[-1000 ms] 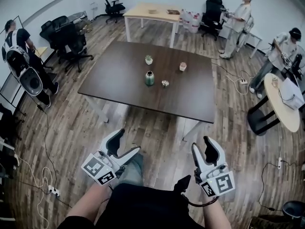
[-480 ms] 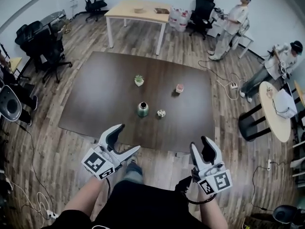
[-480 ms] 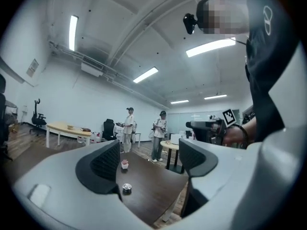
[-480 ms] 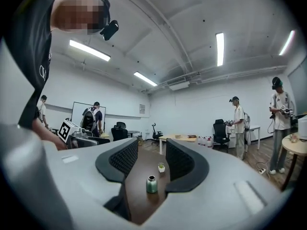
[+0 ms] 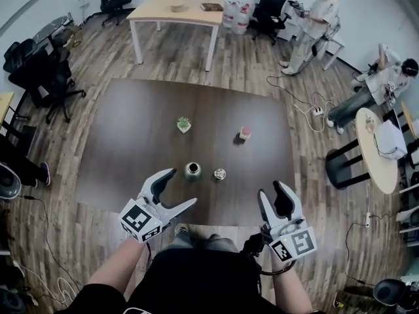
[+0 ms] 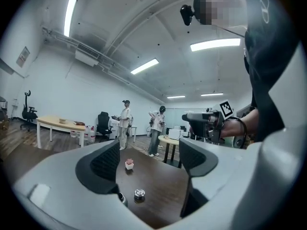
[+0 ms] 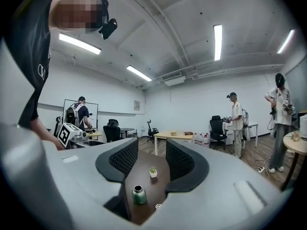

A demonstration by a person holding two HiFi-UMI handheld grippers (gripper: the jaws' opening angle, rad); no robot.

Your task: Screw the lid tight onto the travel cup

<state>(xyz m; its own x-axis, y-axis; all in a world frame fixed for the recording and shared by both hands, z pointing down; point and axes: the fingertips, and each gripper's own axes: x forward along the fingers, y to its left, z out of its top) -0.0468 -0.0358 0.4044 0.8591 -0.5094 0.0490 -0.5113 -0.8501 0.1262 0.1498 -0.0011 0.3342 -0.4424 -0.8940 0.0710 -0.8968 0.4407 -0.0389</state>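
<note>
Head view: the left gripper [image 5: 182,187] is pointing level at the table [image 5: 131,129]. Its jaws have just been opening and are standing half apart with nothing between them. The right gripper [image 5: 270,191] is keeping a narrow gap and gripping nothing. The travel cup [image 5: 192,170] is standing just ahead of the left gripper, with the lid [image 5: 219,174] lying beside it, towards the right gripper.

Left gripper view: the lid [image 6: 139,193] is showing ahead between the jaws, untouched.

Right gripper view: the travel cup [image 7: 139,195] is standing uncapped ahead of the jaws

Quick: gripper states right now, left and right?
Left gripper: open, jaws have just been opening, nothing between them.
Right gripper: jaws narrowly apart, holding nothing.
</note>
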